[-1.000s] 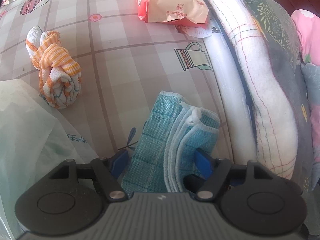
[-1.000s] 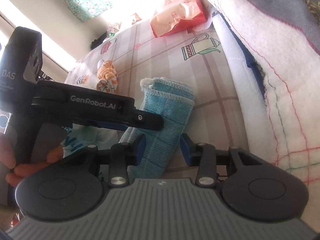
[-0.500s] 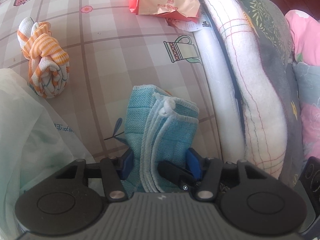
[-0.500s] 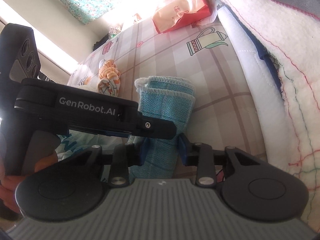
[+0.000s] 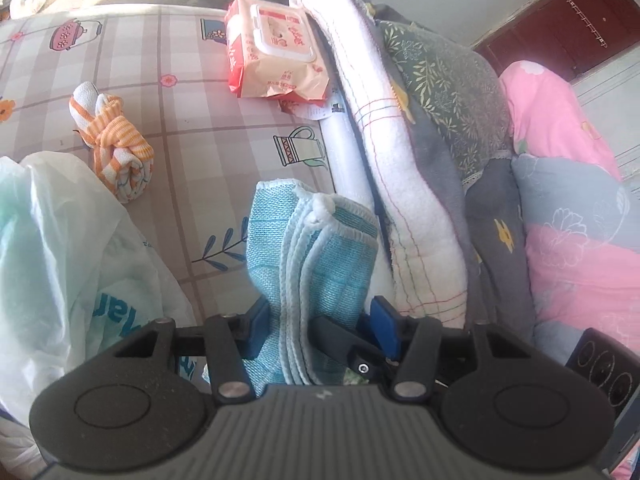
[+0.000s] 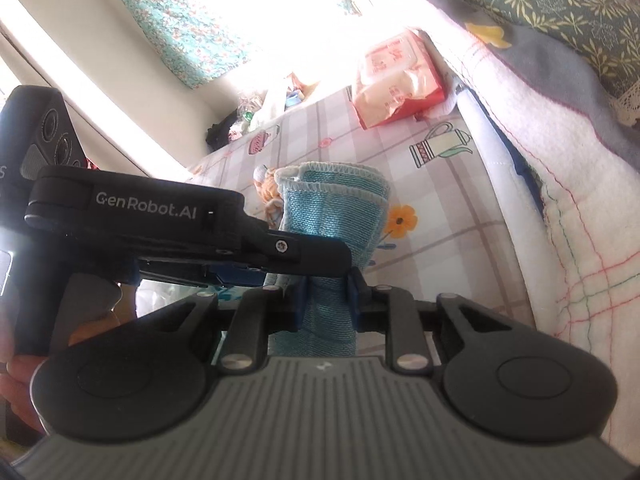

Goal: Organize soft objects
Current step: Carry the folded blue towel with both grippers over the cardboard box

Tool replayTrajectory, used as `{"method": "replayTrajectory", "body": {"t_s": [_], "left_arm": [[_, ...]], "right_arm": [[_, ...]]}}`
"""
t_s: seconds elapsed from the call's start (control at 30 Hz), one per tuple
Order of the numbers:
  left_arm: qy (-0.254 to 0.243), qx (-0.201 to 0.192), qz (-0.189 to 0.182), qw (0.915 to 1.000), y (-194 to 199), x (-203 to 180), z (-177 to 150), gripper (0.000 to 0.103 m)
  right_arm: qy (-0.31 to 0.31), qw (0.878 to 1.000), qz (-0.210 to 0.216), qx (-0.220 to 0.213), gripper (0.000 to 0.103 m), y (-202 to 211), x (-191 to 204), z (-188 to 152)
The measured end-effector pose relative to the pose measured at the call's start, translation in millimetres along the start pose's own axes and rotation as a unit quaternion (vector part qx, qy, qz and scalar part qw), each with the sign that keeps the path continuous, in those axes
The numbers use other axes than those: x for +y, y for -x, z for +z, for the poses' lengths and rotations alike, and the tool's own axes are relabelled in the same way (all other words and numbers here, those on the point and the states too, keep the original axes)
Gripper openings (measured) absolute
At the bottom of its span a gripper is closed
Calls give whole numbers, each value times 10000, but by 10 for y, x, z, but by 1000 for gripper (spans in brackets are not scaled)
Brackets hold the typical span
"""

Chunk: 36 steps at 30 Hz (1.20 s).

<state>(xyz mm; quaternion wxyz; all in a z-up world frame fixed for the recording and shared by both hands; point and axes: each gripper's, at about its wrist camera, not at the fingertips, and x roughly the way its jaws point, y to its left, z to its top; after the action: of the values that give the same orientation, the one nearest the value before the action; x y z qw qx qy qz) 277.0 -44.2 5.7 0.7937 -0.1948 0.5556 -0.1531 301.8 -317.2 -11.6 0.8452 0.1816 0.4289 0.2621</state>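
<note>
A folded light-blue cloth (image 5: 316, 248) is held up off the checked bed sheet (image 5: 192, 136). My right gripper (image 6: 326, 300) is shut on the cloth (image 6: 332, 216) near its lower end. My left gripper (image 5: 320, 326) straddles the same cloth with its blue pads at either side, and the right gripper's finger crosses between them. A knotted orange-and-white striped cloth (image 5: 114, 148) lies on the sheet to the left. It peeks out behind the blue cloth in the right wrist view (image 6: 268, 192).
A white plastic bag (image 5: 60, 248) lies at the left. A wet-wipes pack (image 5: 276, 48) sits at the far end of the sheet. Folded blankets and quilts (image 5: 400, 140) are stacked along the right side.
The blue cloth has been lifted off the sheet and stands more upright. Both grippers have closed in on it and risen, and more of the room shows.
</note>
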Motion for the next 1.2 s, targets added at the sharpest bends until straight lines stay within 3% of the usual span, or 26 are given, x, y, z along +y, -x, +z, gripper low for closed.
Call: {"method": "replayTrajectory", "body": {"t_s": [0.27,0.53,0.7,0.87,1.03,1.2], "left_arm": [[73,-930,100,9956,1062,324,-245,55],[809,-1702,628,9801,2048,1317,-601,56],[1454,-1748,1103,9675,2379,2081,-834,56],[1864,-1653,1517,9565,2481,2719,-941,56],[2000,-1514,1784,9514,2457,3147,-970,56],[1888,-1405,2065,9497,2342,3284,-926,57]], "right_arm": [[517,9972,483,-236,20,200,876,85],[1062,9863,1246,221,20,-296,2113,-40],[1206,9746,1677,861,20,-839,2892,-374],[1234,9675,1752,1347,20,-1369,3486,-760],[1140,9657,1645,1656,20,-1738,3788,-1056],[1203,9627,1492,1908,22,-2007,3845,-1235]]}}
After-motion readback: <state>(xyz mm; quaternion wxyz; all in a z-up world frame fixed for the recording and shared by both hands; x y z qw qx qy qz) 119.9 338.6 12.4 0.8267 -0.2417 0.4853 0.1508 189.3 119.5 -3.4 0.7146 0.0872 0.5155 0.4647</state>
